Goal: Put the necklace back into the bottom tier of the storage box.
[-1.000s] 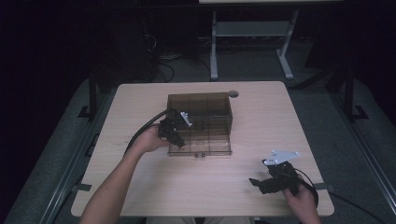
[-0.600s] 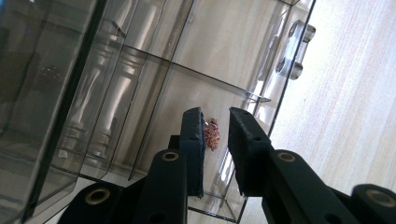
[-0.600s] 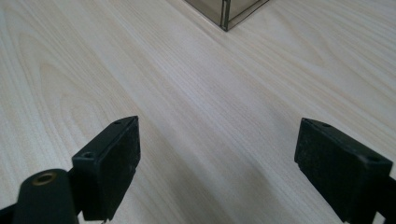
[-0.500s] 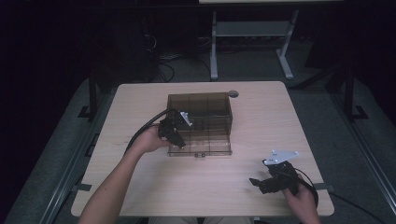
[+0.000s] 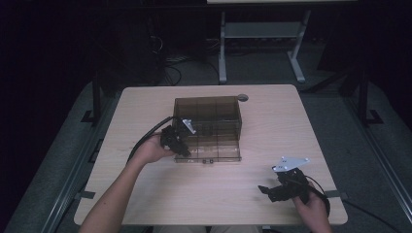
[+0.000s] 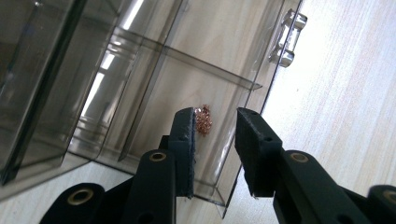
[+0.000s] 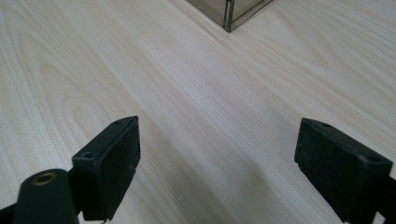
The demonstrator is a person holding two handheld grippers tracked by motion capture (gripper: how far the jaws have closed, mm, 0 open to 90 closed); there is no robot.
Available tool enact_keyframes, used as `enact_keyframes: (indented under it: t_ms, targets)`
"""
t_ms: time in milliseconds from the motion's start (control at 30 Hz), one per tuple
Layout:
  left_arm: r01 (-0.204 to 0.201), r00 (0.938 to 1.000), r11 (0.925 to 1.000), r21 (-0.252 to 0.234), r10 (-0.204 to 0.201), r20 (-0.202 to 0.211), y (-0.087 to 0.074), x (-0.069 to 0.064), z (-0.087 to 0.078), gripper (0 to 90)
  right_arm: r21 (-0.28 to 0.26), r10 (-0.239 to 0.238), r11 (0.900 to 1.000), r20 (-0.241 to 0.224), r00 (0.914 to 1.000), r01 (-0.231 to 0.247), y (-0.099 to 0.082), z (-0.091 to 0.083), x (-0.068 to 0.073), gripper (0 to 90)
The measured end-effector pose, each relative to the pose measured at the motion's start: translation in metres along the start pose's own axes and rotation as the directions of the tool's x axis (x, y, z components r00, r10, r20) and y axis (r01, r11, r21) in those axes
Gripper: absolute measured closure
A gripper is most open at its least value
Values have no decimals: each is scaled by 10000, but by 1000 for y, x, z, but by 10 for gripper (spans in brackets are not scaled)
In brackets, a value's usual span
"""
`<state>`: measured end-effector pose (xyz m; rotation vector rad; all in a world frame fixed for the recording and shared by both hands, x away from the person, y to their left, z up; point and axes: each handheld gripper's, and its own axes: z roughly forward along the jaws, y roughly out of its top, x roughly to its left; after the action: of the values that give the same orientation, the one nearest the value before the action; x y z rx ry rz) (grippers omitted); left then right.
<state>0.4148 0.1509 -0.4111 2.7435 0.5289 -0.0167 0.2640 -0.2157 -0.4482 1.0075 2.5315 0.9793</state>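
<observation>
Since the earlier frames, both hands and the box sit where they were; the one change is at the left gripper [image 6: 215,121], whose jaws have just been opening. They now stand at a narrow gap with nothing pressed between the pads. A small copper-coloured clump [image 6: 203,120], crinkled and wiry in texture, lies on the floor of a compartment just beyond the jaw tips, close against the left pad.

Box [image 5: 209,128]: smoky, transparent plastic, rectangular, divided by thin straight walls into compartments. Its lid stands raised at the far side. A clear moulded latch [image 6: 288,37] projects from the near front edge. The clump lies in a front compartment at the box's left end, as seen from above. The walls are glossy and reflect light streaks.

Table [image 5: 145,204]: pale wood-grain laminate, matte, with rounded corners.

Right gripper [image 7: 217,154]: jaws wide apart, empty, above bare table near the front right corner, well apart from the box. Its pads are flat, black, rectangular blocks with a dull finish.

No legible writing or labels appear on any item.
</observation>
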Motion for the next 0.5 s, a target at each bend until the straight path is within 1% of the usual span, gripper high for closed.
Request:
enact_keyframes:
  t_ms: [33,100,167,200,233,300,333,367,400,500]
  targets:
    - [15,10000,10000,36,-15,-6,-1,1,0,673,4,-4,10000,-2,10000,4,0,0,0,137]
    - [221,9998,9997,-57,-221,-14,-4,1,-1,671,1,-16,10000,21,10000,16,0,1,0,138]
    - [288,9996,9995,-120,-288,20,-5,2,-3,665,4,39,10000,40,10000,-39,0,0,0,138]
    - [287,9996,9995,-158,-286,15,-5,2,-4,663,-21,55,10000,45,10000,-55,0,0,-1,137]
    - [204,9998,9996,-204,-204,1,-5,2,-4,662,-47,76,10000,40,10000,-76,0,0,-1,138]
    - [207,9998,9995,-242,-208,-22,-5,0,-6,659,-46,51,10000,72,10000,-50,-1,-1,-1,138]
    - [91,9999,9997,-244,-92,-59,-5,0,-7,656,-58,58,10000,97,9999,-57,-1,0,-2,137]
    - [165,9999,9995,-254,-166,-41,-6,-1,-8,653,-53,73,10000,104,9999,-73,-1,0,-2,138]
    - [107,9999,9996,-280,-109,-66,-6,-2,-9,644,-28,103,9999,108,9999,-102,-1,0,-1,138]
    - [94,9999,9994,-348,-97,-91,-8,-4,-13,629,21,116,9999,72,9999,-116,-2,1,-1,138]
